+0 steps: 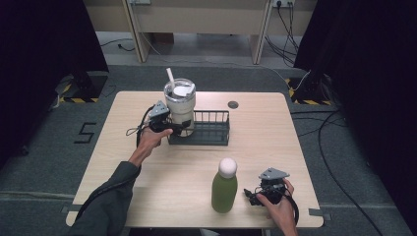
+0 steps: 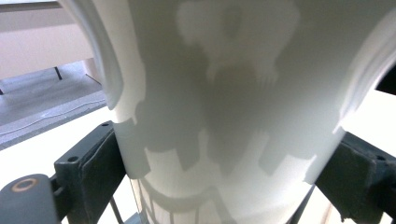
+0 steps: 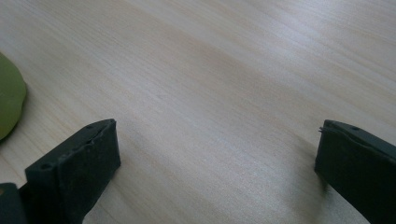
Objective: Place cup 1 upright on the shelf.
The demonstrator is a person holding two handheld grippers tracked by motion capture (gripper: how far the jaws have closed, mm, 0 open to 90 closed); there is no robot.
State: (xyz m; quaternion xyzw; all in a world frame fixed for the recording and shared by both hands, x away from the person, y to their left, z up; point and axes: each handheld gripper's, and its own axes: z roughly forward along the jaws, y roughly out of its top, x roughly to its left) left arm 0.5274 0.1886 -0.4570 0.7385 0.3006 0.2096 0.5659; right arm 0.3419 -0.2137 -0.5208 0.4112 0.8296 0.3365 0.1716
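A white tumbler (image 1: 180,105) with a lid and a straw stands upright at the left end of a black wire basket (image 1: 212,133). My left gripper (image 1: 178,129) is shut on the tumbler's lower body from the left side. In the left gripper view the tumbler (image 2: 224,93) fills the gap and both jaws press its sides, so my left gripper (image 2: 224,182) grips it. A green bottle (image 1: 224,189) with a white cap stands near the table's front edge. My right gripper (image 1: 252,195) rests open just right of it. In the right gripper view my right gripper (image 3: 217,158) has bare tabletop between its jaws, and the green bottle (image 3: 9,105) shows at the left edge.
The wooden table (image 1: 147,172) has a round cable hole (image 1: 233,104) behind the basket. The rest of the basket to the right of the tumbler holds nothing. Dark curtains, cables and a carpeted floor surround the table.
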